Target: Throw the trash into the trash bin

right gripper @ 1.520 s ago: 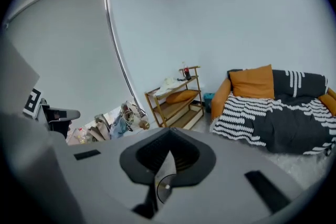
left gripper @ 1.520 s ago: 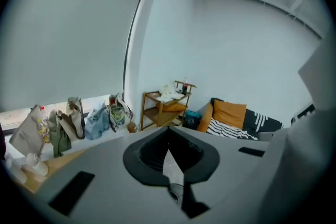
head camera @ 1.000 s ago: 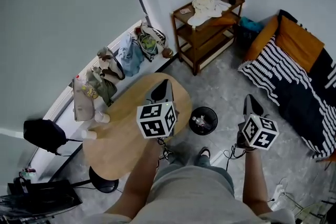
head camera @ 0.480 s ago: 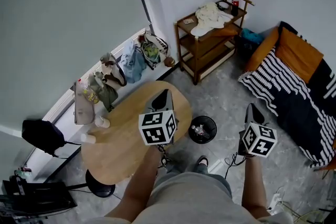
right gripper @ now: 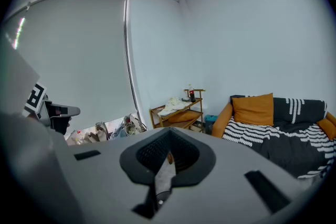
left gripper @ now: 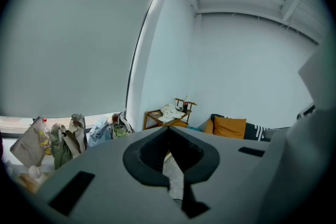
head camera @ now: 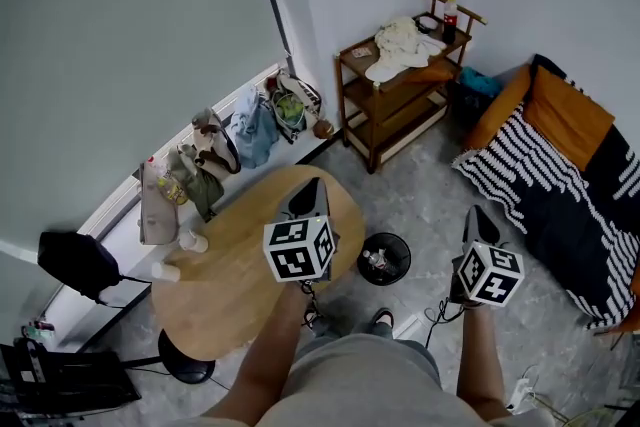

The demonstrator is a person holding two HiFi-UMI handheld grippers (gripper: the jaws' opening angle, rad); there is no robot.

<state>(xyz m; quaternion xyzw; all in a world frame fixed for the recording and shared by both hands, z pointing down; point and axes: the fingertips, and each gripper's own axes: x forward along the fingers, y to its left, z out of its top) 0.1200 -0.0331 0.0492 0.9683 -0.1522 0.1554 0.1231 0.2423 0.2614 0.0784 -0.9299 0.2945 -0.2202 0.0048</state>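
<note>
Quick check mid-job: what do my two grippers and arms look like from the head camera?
Both the left gripper and right gripper have dark, tapering jaws and a white cube printed with black square markers. A thin black cable trails beneath each. Forearms are bare, no sleeves showing; grey clothing below.

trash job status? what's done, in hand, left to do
Done: one bottle already lies in the black trash bin.
In hand: nothing. The left gripper and the right gripper both have their fingers shut and empty.
Left: two white cups stand on the wooden table. They are probably the remaining trash.
</note>
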